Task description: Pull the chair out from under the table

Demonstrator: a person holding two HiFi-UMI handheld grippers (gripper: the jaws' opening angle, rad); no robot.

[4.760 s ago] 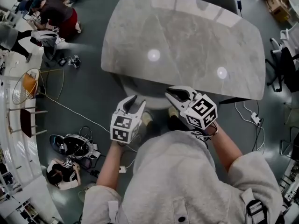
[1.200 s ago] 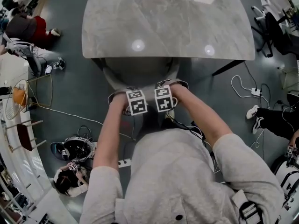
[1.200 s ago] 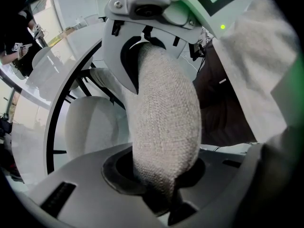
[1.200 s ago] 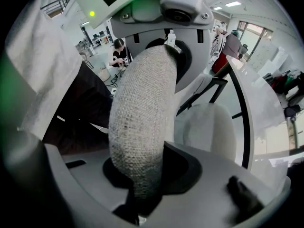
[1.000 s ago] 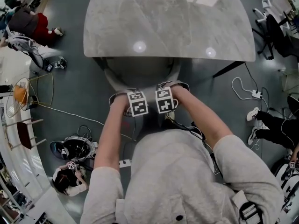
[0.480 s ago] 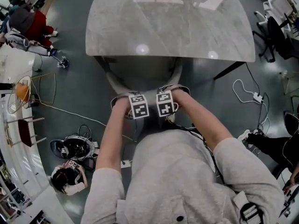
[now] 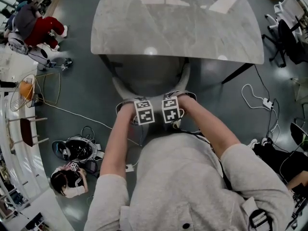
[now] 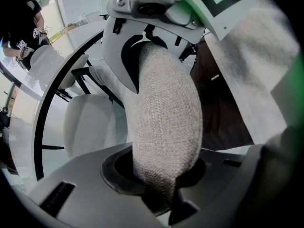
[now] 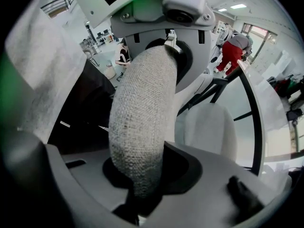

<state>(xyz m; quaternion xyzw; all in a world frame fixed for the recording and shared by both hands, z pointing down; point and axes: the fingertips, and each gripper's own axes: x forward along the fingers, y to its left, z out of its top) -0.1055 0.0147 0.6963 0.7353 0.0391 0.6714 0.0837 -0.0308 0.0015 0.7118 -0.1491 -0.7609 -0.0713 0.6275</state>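
The grey fabric chair [image 7: 147, 76] stands partly out from under the marble-look table [image 7: 178, 28], its seat showing below the table's near edge. Both grippers point down on the curved top rim of the chair's backrest [image 7: 126, 94], side by side. My left gripper [image 7: 143, 110] is shut on the backrest rim [image 8: 164, 122], which fills the gap between its jaws. My right gripper [image 7: 171, 108] is shut on the same rim [image 9: 140, 122] just to the right. In each gripper view the other gripper shows further along the rim; the fingertips are hidden in the head view.
A black table leg [image 7: 238, 72] slants out at the right. Cables and a power strip [image 7: 264, 102] lie on the floor at the right, office chairs [image 7: 288, 37] beyond. At the left are a helmet-like bundle [image 7: 77, 150], a wire stool [image 7: 45, 88] and a crouching person [image 7: 36, 25].
Both grippers, open and free 4.8 s ago, are now shut on the backrest. Over the last second the chair has slid toward me, more seat showing from under the table.
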